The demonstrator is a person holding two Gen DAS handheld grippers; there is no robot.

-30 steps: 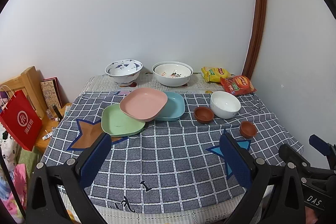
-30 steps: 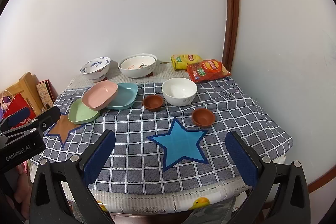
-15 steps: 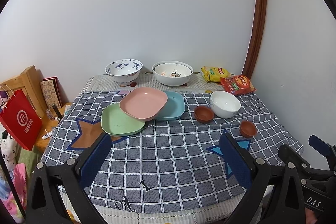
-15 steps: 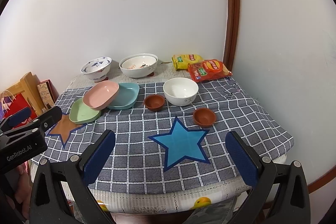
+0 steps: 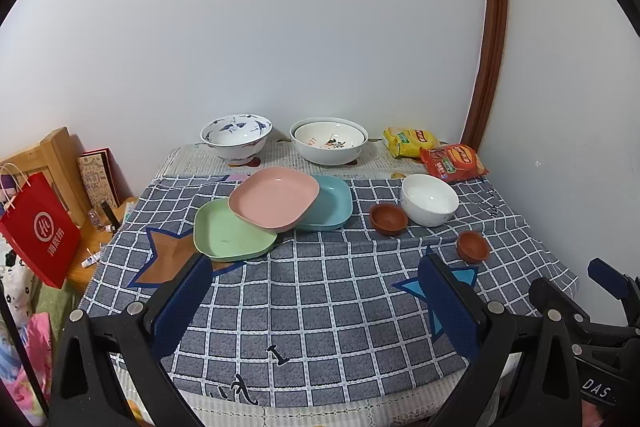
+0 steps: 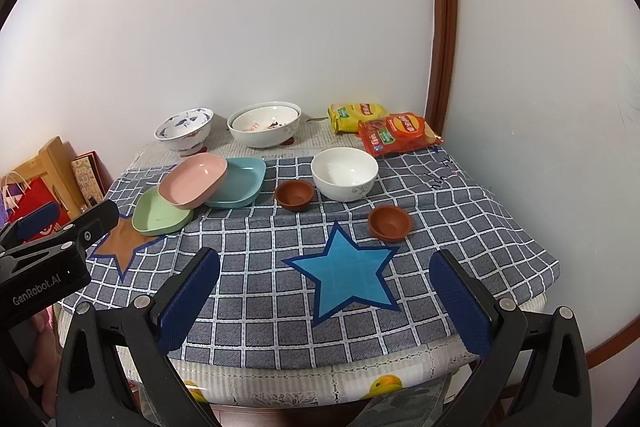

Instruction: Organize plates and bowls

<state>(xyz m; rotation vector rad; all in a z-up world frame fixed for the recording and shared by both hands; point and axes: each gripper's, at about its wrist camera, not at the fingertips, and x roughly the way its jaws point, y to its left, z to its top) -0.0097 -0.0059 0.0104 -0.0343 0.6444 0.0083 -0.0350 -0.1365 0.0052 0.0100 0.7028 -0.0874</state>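
Note:
On the checked cloth, a pink plate (image 5: 275, 202) rests tilted on a green plate (image 5: 230, 238) and a blue plate (image 5: 330, 205). To their right stand two small brown bowls (image 5: 388, 219) (image 5: 473, 246) and a white bowl (image 5: 430, 199). At the back stand a blue-patterned bowl (image 5: 237, 137) and a large white bowl (image 5: 329, 143). My left gripper (image 5: 316, 301) is open and empty above the table's front edge. My right gripper (image 6: 324, 295) is open and empty, hovering by the blue star (image 6: 346, 277). The same dishes show in the right wrist view, pink plate (image 6: 194, 179) included.
Two snack bags (image 5: 430, 151) lie at the back right corner by the wall. A red paper bag (image 5: 38, 231) and a wooden chair (image 5: 48, 159) stand left of the table. The table (image 6: 536, 259) ends close to the right wall.
The right wrist view has shifted slightly: the dishes sit a little lower and further right than one second ago. The left gripper has hardly moved. No dish has moved.

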